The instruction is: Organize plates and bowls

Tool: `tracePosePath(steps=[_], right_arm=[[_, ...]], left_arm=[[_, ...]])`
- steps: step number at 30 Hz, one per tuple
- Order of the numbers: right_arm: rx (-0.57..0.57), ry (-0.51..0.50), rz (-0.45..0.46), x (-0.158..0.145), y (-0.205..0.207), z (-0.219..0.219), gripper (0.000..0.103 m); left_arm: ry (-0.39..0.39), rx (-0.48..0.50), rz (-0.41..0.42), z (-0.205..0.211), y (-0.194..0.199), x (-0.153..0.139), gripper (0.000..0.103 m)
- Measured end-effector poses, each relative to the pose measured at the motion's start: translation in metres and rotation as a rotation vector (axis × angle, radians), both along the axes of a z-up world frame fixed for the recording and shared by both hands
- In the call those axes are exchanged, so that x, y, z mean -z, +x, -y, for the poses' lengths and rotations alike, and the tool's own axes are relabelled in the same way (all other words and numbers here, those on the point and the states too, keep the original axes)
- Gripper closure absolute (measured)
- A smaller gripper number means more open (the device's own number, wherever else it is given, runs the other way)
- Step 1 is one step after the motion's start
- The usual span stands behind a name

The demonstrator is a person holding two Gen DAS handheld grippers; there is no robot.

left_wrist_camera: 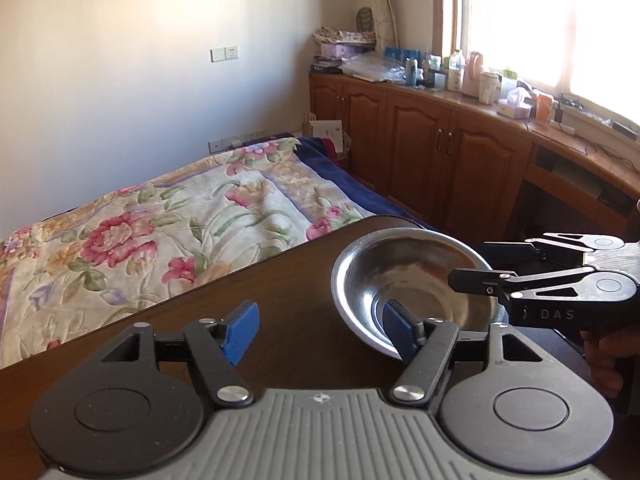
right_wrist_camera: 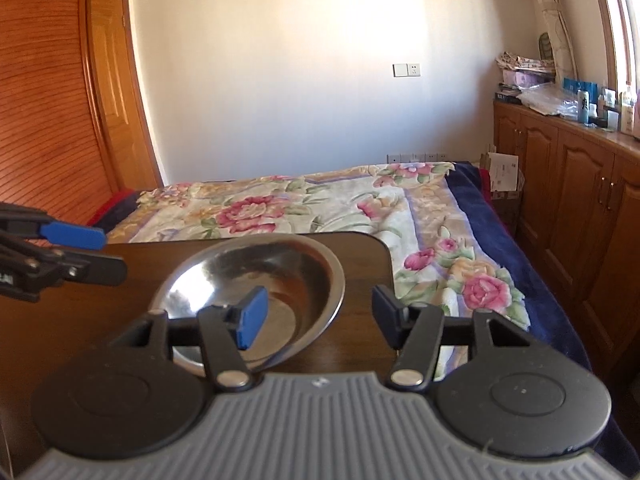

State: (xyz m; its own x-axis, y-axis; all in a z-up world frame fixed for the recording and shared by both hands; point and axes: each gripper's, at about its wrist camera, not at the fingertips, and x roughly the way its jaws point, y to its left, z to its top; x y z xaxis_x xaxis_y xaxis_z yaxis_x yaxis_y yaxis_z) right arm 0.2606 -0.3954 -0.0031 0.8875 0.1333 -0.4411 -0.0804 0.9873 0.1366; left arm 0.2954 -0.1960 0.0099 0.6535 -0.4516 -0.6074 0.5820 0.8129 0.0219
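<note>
We find one stainless steel bowl (left_wrist_camera: 416, 288) standing upright on the dark wooden table (left_wrist_camera: 260, 292), near the table's far rounded corner, just beside the edge that borders the bed. The bowl holds nothing we can see.

The left gripper (left_wrist_camera: 320, 330) is released: its blue-padded fingers (left_wrist_camera: 240, 330) stand well apart, with bare tabletop between them. Its right-hand finger overlaps the near rim of the bowl in the left wrist view; we cannot tell whether it touches the rim. Nothing is grasped.

The right gripper (right_wrist_camera: 320, 316) is likewise released. In the right wrist view its left-hand finger sits over the bowl's interior and its right-hand finger stands outside the rim, over the table edge, so the bowl's near right wall lies between the jaws. The pads do not press on the metal. In the left wrist view the same tool reaches in from the right edge over the bowl, with part of a hand (left_wrist_camera: 608, 356) behind it.

A bed with a floral blanket (right_wrist_camera: 320, 208) lies beyond the table's far edge. Wooden cabinets (left_wrist_camera: 420, 140) run along the window wall, their top crowded with bottles and boxes.
</note>
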Motion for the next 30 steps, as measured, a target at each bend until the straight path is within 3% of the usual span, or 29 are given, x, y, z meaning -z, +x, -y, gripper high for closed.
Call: tracePosePath(steps=[5, 15, 24, 27, 30], right_arm=[[-0.005, 0.013, -0.016, 0.005, 0.005, 0.000, 0.045], [-0.025, 0.051, -0.054, 0.008, 0.010, -0.001, 0.059], [-0.032, 0.053, -0.064, 0.009, 0.011, -0.002, 0.073], [-0.041, 0.045, -0.060, 0.009, 0.011, -0.004, 0.076], [-0.056, 0.045, -0.059, 0.009, 0.011, -0.006, 0.081]], left_arm=[[-0.004, 0.012, -0.043, 0.006, 0.012, 0.009, 0.032], [-0.017, 0.025, -0.075, 0.014, 0.019, 0.014, 0.037], [-0.010, 0.018, -0.115, 0.016, 0.030, 0.025, 0.069], [-0.005, 0.030, -0.111, 0.019, 0.028, 0.024, 0.086], [0.001, 0.032, -0.091, 0.019, 0.023, 0.021, 0.086]])
